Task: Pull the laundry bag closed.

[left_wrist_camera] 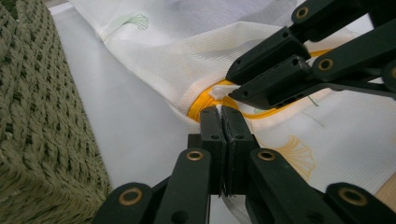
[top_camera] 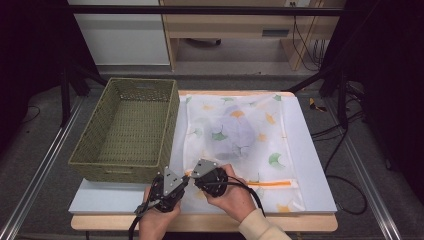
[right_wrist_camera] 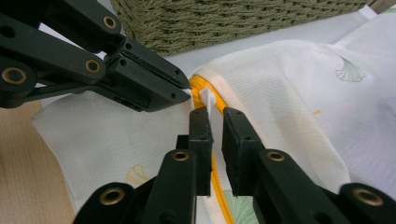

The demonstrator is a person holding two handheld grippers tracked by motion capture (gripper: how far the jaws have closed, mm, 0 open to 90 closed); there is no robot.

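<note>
Left claw [left_wrist_camera: 222, 112] is pressed shut on the bag [left_wrist_camera: 196, 60], the fabric being pinched just beside the end of the orange zipper [left_wrist_camera: 201, 108]. Right claw [right_wrist_camera: 215, 113] is seen with a narrow gap between its jaws, which have just been closing; the small white zipper tab [right_wrist_camera: 207, 99] is caught in that gap against the left jaw, though whether it is firmly pinched cannot be told. Both claws are met tip to tip over the zipper's end, near the front edge of the counter [top_camera: 100, 197], left of its middle. In the high view, the left claw [top_camera: 183, 181] and right claw [top_camera: 192, 172] are held by two hands that come in from the front edge. The bag [top_camera: 240, 135], a white mesh one printed with green and yellow leaves, is laid flat on the right half of the counter, and a pale bundle [top_camera: 235, 132] is seen through it. A woven basket [top_camera: 131, 125] is stood on the left half, just beside the bag.
</note>
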